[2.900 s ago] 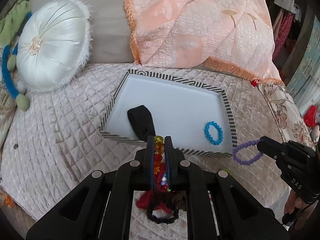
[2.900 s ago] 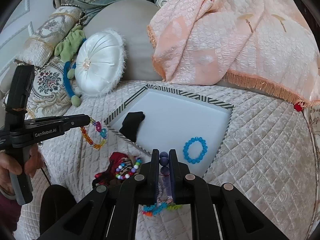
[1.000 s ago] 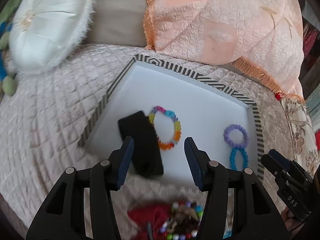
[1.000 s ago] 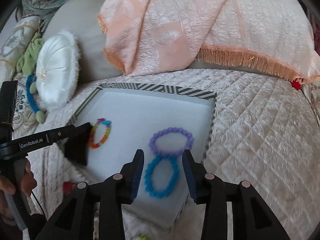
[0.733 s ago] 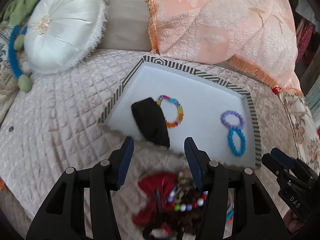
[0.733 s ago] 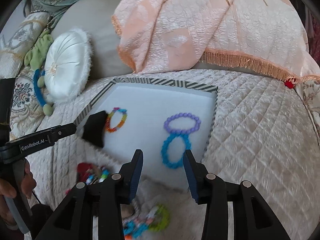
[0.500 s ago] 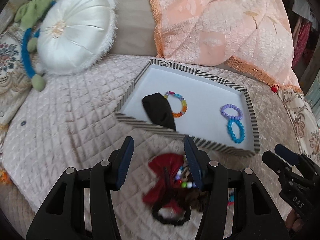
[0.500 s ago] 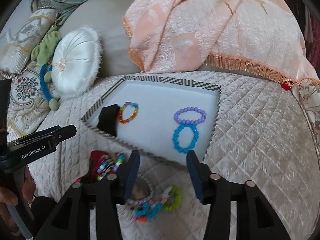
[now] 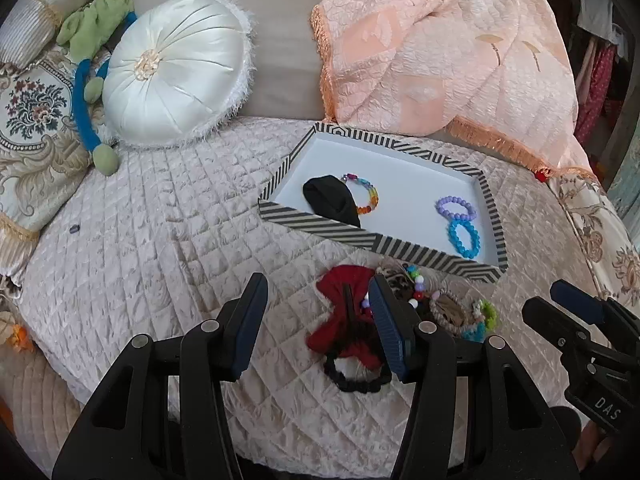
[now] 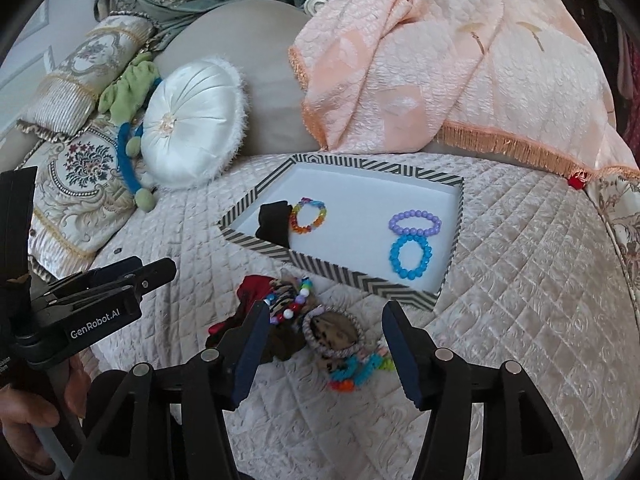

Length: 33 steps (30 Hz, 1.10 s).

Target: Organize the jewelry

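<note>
Left wrist view. Your left tongs point(image 9: 316, 320) are spread wide and empty, held over the quilted beige bedspread point(image 9: 160, 240). Just ahead of them, under the right-hand finger: the loose pile of unsorted jewelry point(image 9: 384, 312), comprising a red fabric scrunchie point(image 9: 344, 316), a black elastic band point(image 9: 356, 380) and a multicoloured bead string point(image 9: 412, 284). Beyond the pile: the black-and-white striped tray with white floor point(image 9: 332, 232), holding a black cloth pouch point(image 9: 332, 200), a rainbow bead bracelet point(image 9: 366, 199), a lilac bead bracelet point(image 9: 456, 208) and a bright blue bead bracelet point(image 9: 464, 238), the last two touching.

Right wrist view. Your right tongs point(image 10: 324, 344) are likewise open and carrying nothing. Between and just ahead of them: a leopard-print scrunchie with braided rim point(image 10: 332, 334); nearer the right finger, a neon plastic chain bracelet point(image 10: 360, 372).

Handling note. The items overlap and will likely tangle. Single out one piece at the pile's edge, such as the neon chain, and close on one strand only. Lift slowly; if neighbours trail, pin them with the other tongs. Set it in bare tray floor, apart from the four pieces there.
</note>
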{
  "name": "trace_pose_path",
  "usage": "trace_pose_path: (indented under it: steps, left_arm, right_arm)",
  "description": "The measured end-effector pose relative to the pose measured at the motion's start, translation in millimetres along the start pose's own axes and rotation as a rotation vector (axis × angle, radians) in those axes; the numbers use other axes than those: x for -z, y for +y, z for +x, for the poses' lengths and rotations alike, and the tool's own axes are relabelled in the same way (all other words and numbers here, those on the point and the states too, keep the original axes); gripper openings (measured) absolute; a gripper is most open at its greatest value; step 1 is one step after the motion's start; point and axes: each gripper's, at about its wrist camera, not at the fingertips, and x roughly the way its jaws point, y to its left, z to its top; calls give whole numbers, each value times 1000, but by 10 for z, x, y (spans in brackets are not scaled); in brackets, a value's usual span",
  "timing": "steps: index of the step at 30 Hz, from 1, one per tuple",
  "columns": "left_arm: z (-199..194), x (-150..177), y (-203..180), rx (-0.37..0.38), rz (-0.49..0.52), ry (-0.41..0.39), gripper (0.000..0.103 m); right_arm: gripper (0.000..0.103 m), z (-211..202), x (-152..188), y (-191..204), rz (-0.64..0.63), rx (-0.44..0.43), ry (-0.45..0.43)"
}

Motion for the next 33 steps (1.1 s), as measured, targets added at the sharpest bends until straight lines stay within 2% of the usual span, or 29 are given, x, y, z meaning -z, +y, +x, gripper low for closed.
trace_pose_path:
  steps: [12, 22, 30, 33]
  left_arm:
    - [108, 79, 247, 120, -120, 97, 57]
    - [536, 357, 151, 155, -49, 239, 57]
    - [780, 444, 111, 150, -15, 286, 57]
    - [842, 456, 89, 150, 0, 295, 57]
  right_arm:
    - [57, 16, 172, -193, 32, 9, 31]
    - [57, 207, 370, -330, 34, -13, 94]
    - [56, 427, 338, -317, -17, -25, 123]
    - [49, 560, 272, -333, -34, -34, 145]
